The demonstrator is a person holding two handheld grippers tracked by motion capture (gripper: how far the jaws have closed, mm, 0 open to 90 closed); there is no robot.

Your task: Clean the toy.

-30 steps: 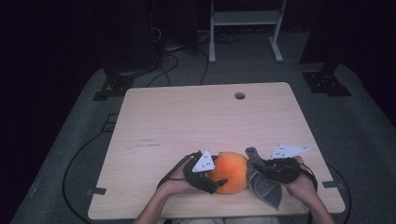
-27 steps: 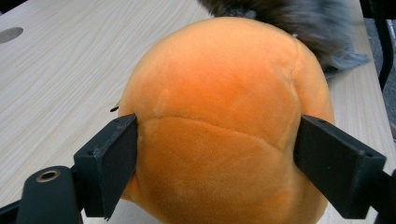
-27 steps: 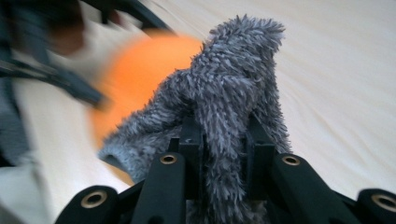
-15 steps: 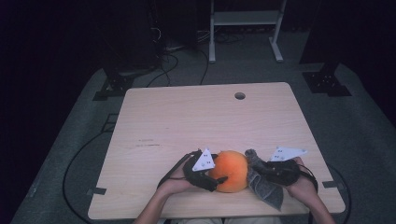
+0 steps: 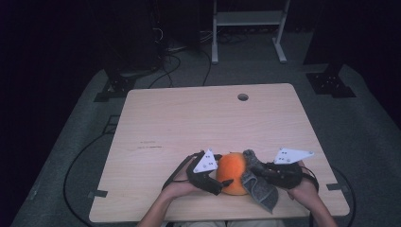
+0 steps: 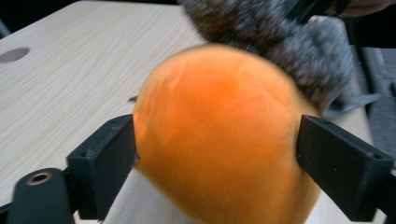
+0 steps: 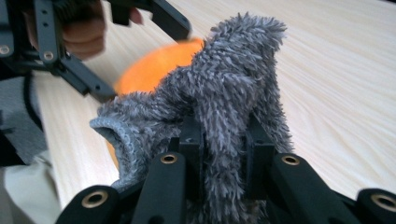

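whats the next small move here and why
Probably pull the grey fuzzy cloth further over the orange ball. The right gripper is shut on the cloth, which lies against the ball's side. The left gripper, whose jaws have just been opening, brackets the ball to steady it.

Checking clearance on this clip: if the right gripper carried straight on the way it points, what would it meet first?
The right gripper, shut on the grey fuzzy cloth, points toward the orange ball held in the left gripper. Past the cloth it carries, the ball looks likely to come first, though depth is hard to judge.
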